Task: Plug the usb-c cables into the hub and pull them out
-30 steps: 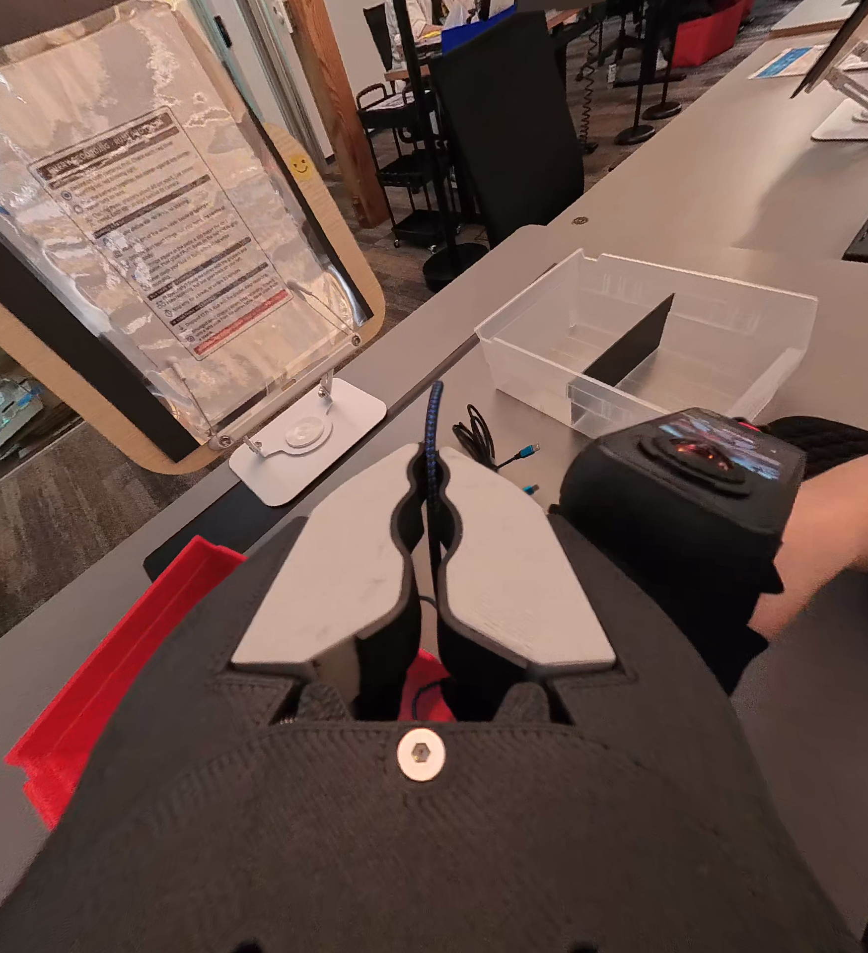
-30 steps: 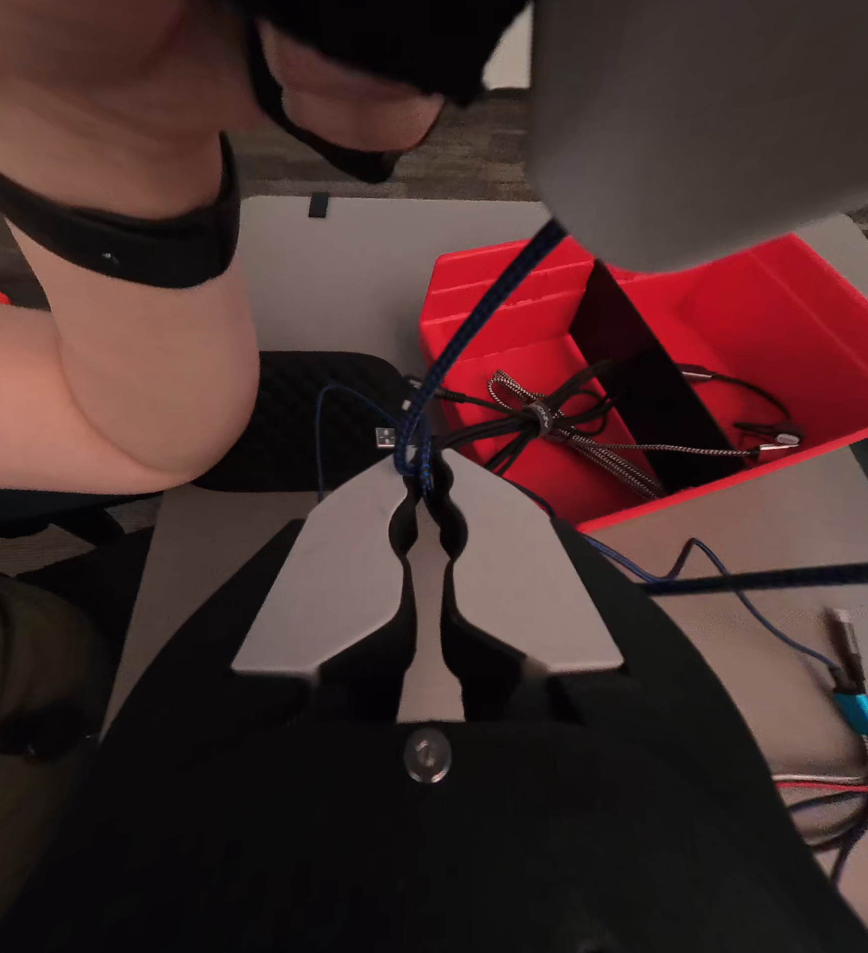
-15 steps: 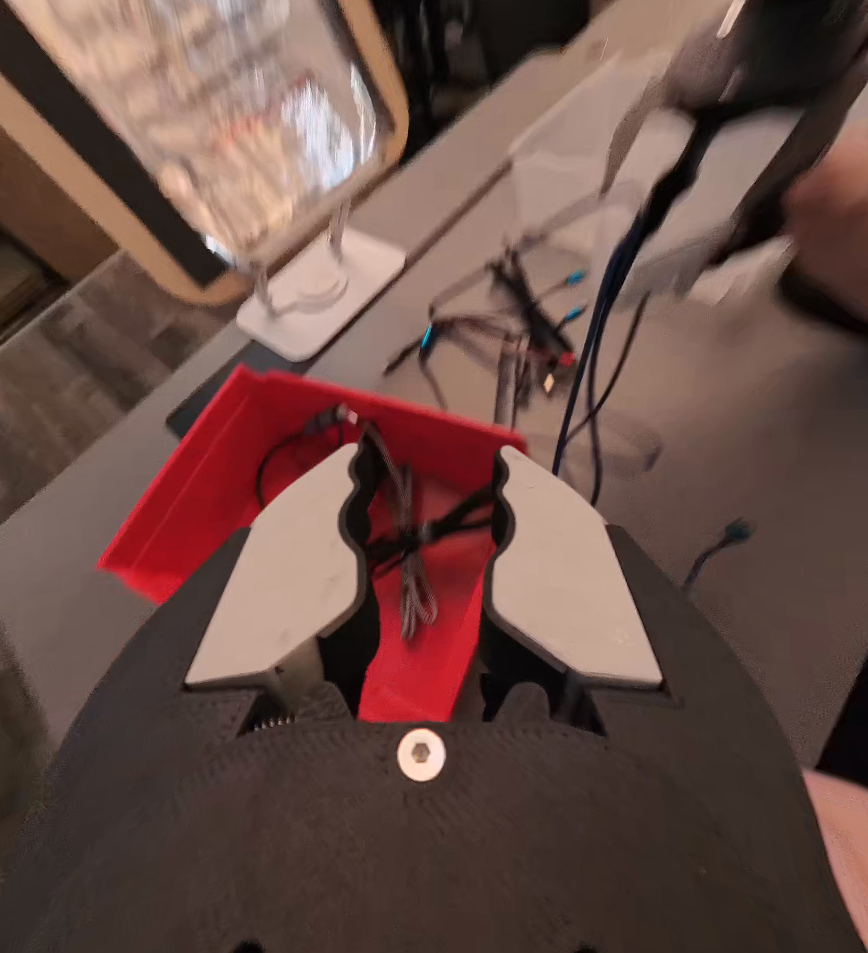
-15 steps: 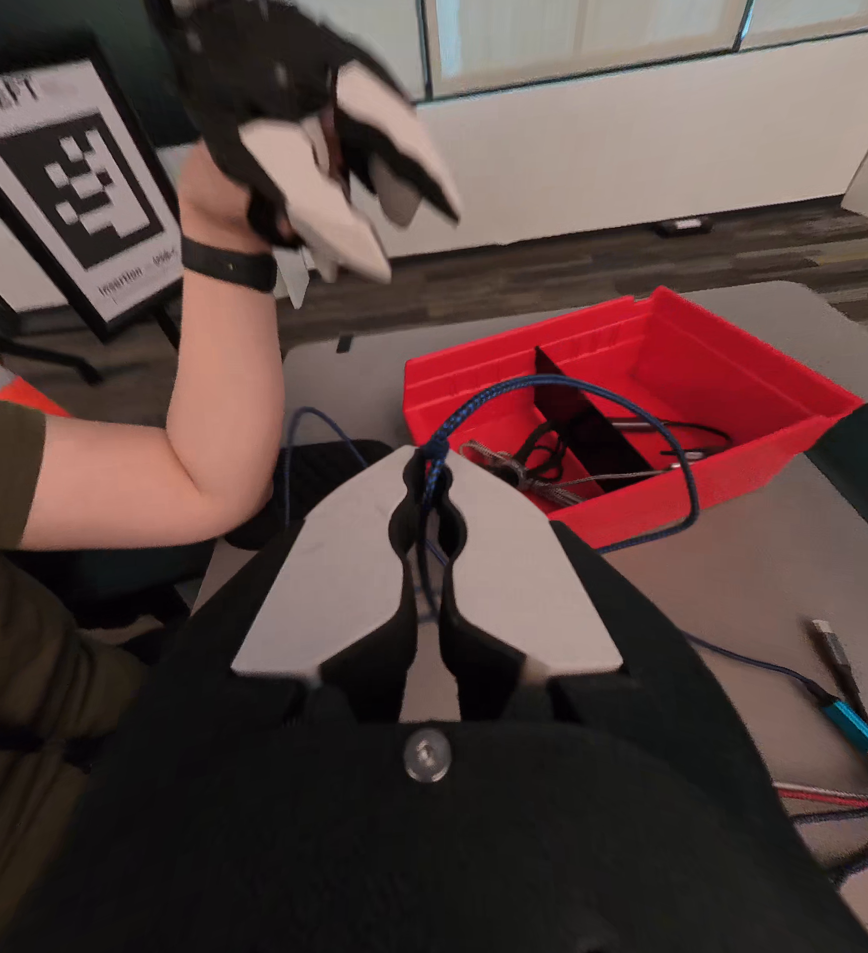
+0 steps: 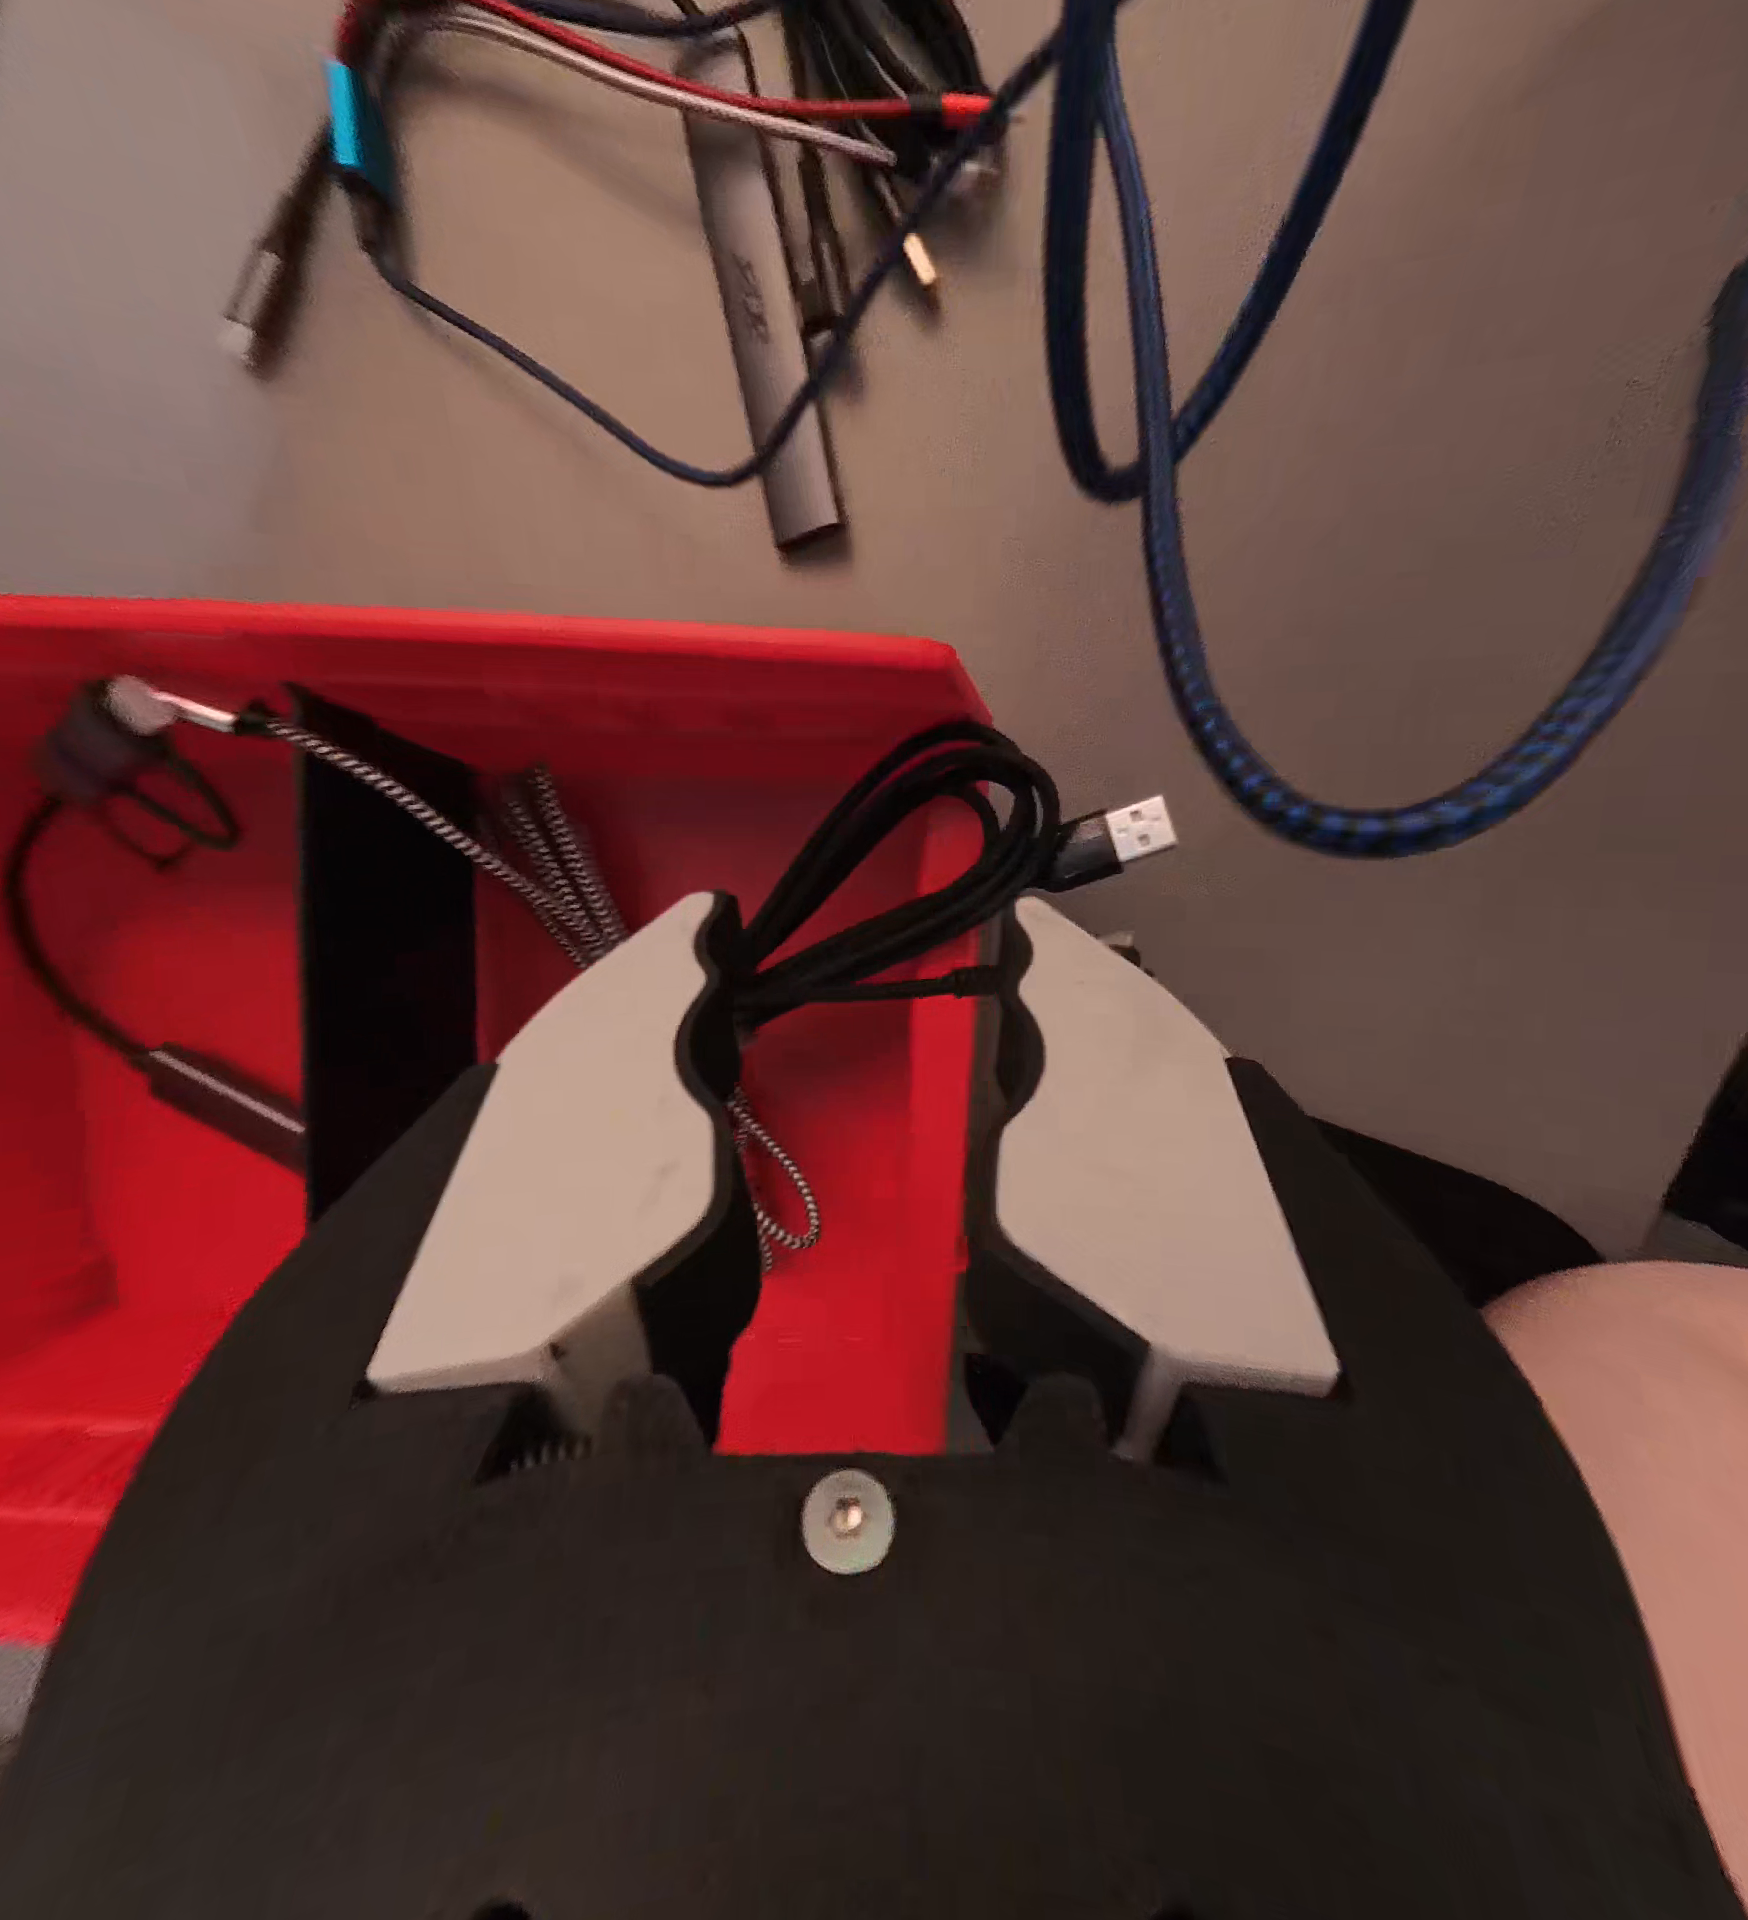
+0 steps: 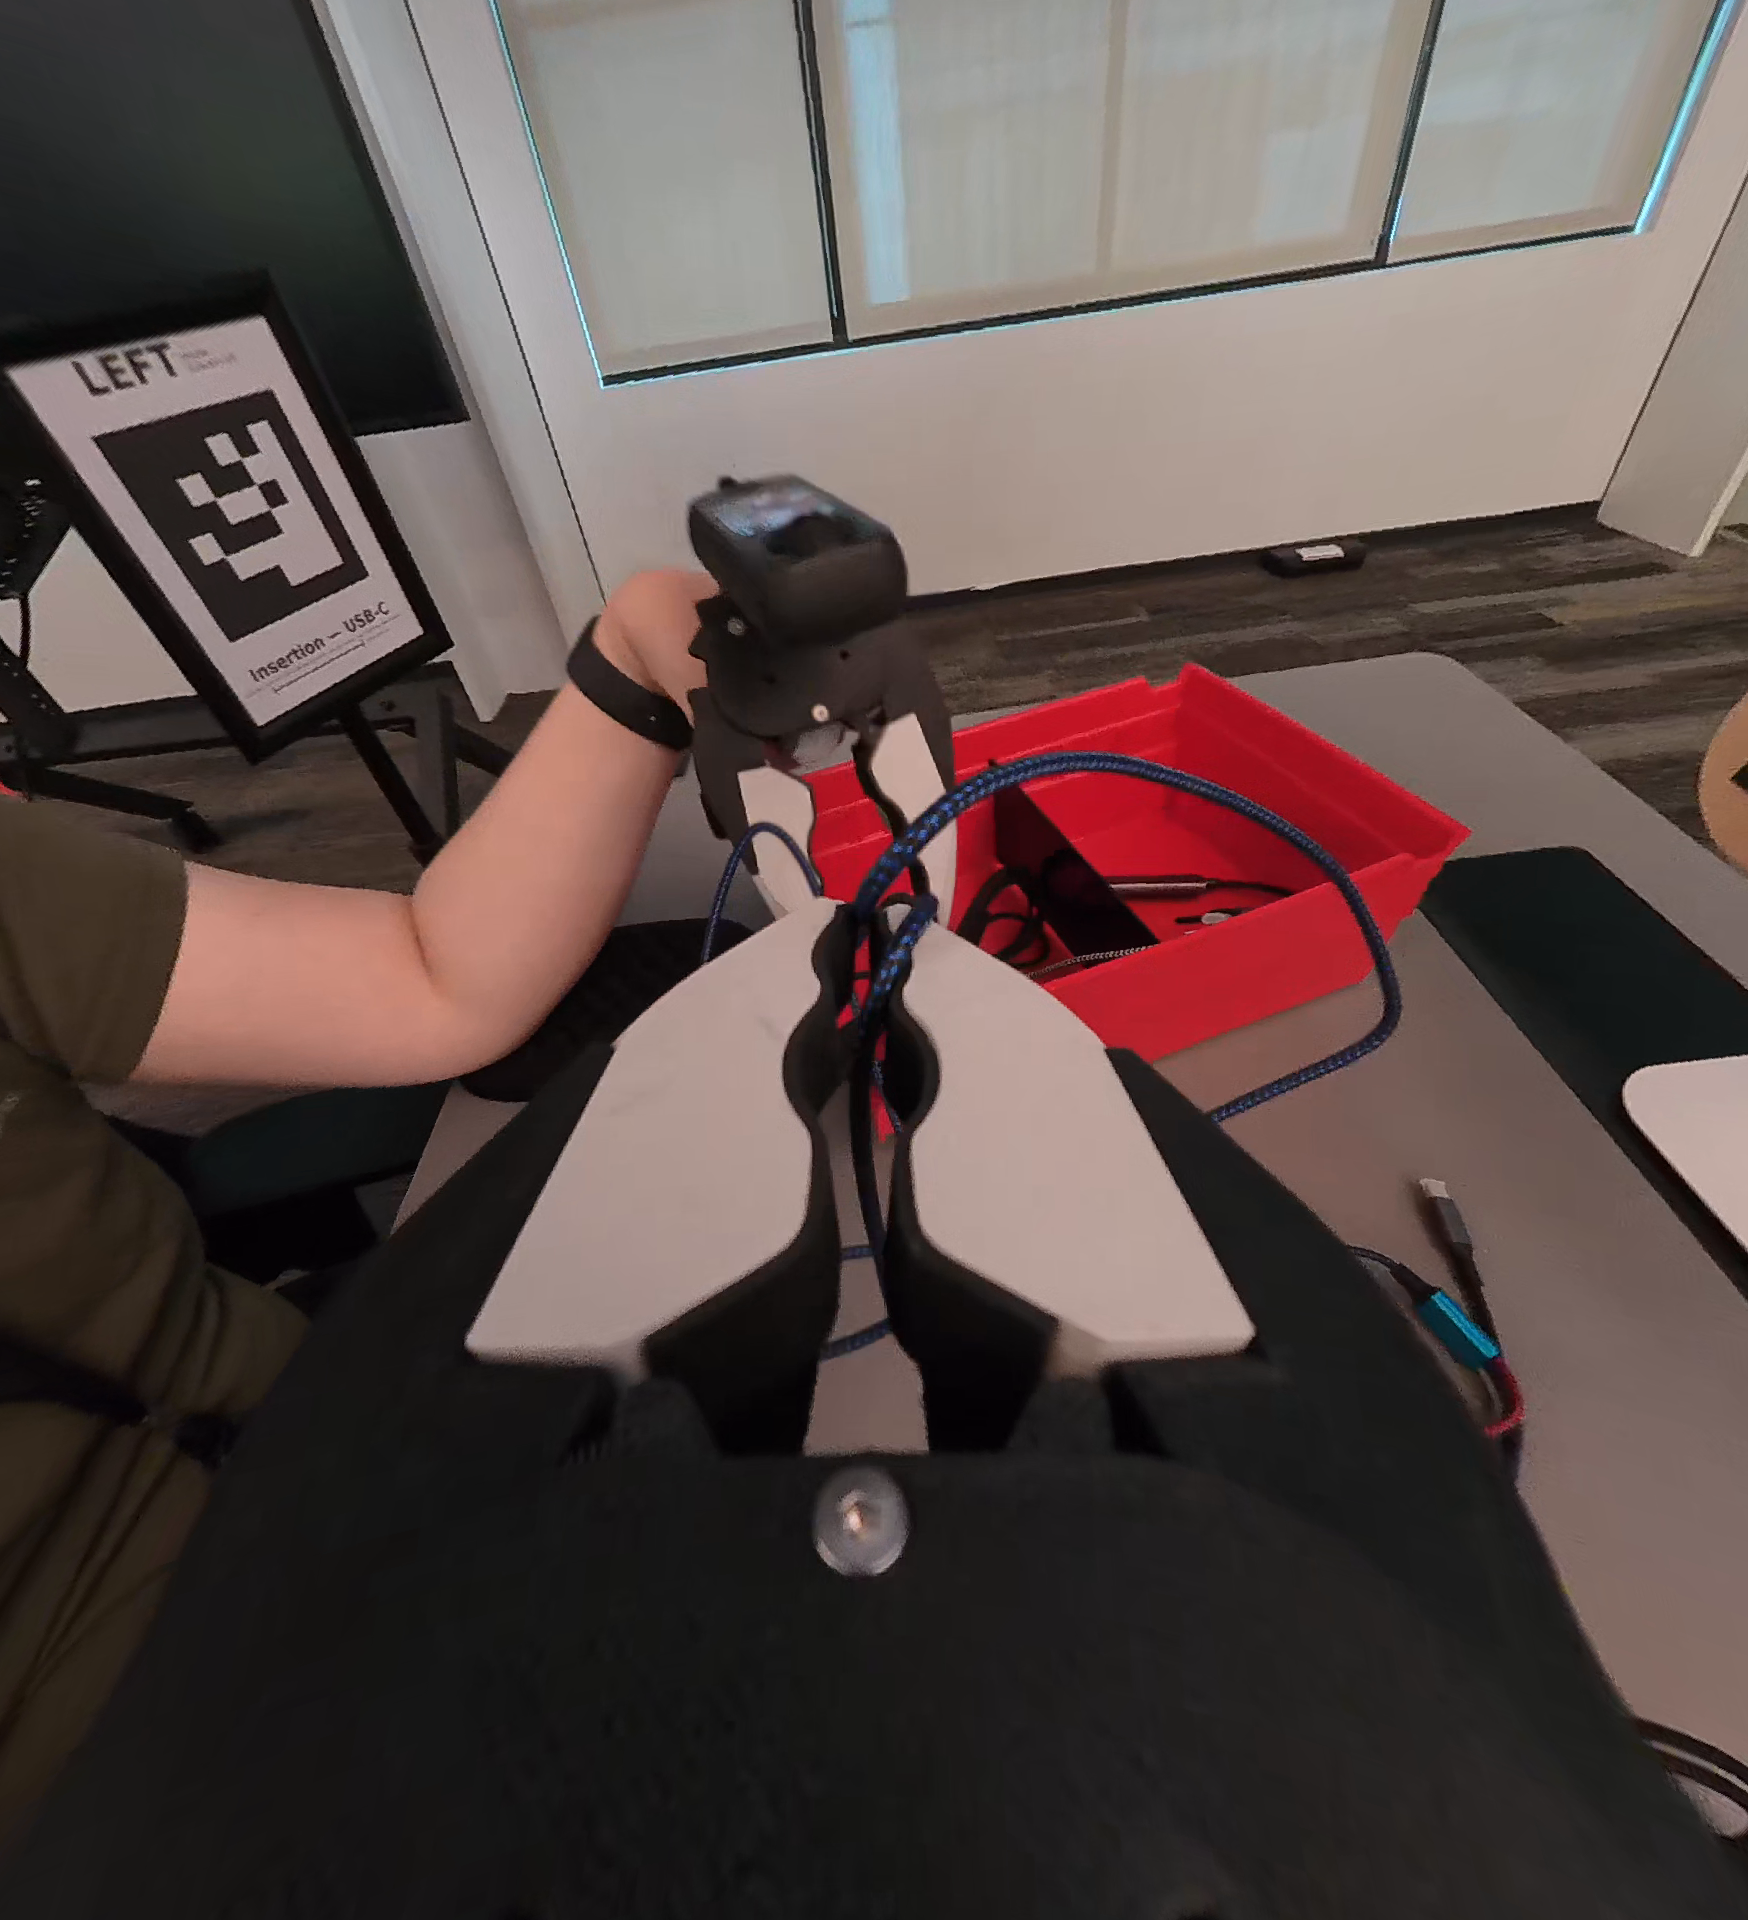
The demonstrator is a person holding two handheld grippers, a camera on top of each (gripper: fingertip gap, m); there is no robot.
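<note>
Having let go of the blue cable (image 6: 1140, 774), our left gripper (image 5: 865, 935) now hangs spread over the black cable (image 5: 901, 831) between its fingers in the red bin (image 5: 434, 665), while our right gripper (image 6: 875, 925) stays pinched on the blue one, so we judge another cable comes next for the hub (image 5: 761, 312) lying beyond the left fingertips.

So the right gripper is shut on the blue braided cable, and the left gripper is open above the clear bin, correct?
Not quite: the bin under the left gripper is red, not clear, as the left wrist view shows. The rest holds: the right gripper is shut on the blue braided cable, and the left is open.
</note>
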